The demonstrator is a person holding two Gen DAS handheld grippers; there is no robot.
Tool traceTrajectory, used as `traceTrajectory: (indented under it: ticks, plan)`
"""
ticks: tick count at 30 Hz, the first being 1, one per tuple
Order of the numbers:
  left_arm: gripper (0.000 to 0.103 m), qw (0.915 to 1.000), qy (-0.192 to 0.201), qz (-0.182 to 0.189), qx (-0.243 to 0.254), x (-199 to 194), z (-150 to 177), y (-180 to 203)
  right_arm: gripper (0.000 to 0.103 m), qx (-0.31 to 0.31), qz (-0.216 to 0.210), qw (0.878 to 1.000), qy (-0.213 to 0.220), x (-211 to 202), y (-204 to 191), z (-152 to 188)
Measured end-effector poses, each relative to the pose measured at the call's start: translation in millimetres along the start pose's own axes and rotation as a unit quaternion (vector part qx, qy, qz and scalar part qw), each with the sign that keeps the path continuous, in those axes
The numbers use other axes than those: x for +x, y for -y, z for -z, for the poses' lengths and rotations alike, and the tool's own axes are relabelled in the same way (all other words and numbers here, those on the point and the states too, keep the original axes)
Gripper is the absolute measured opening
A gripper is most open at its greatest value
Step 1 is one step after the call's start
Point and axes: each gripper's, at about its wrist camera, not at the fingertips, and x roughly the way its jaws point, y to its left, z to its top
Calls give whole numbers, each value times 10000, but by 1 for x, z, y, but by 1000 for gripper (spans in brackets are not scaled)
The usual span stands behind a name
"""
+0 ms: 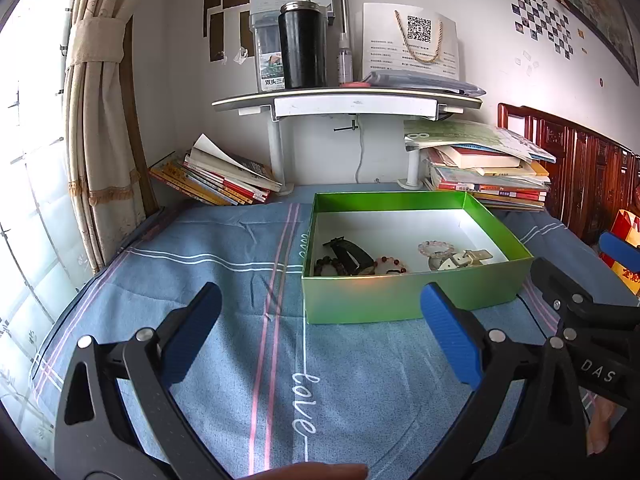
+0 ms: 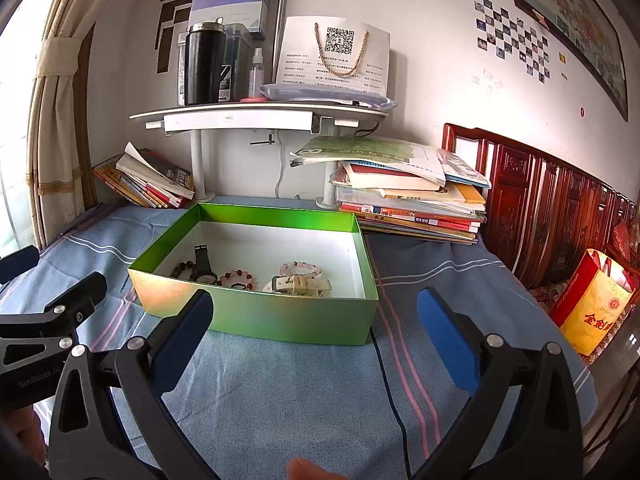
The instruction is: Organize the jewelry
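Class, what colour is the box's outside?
Green box; right wrist view shows it best.

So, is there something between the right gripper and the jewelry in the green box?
Only the near wall of the green cardboard box stands before the open right gripper; the white-strapped watch lies behind it. From above nothing covers it.

Black hand-held gripper (image 1: 320, 336) frames, blue ribbed pads (image 1: 452, 336), silver screws, perhaps "DAS" lettering.
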Motion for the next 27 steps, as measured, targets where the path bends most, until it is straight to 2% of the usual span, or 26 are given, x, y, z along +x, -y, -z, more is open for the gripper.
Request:
traceTrajectory:
  ticks: [27]
  plan:
    - [99, 10000, -54, 65, 37, 4, -1, -4, 100, -3, -22, 10000, -49, 1, 2, 0]
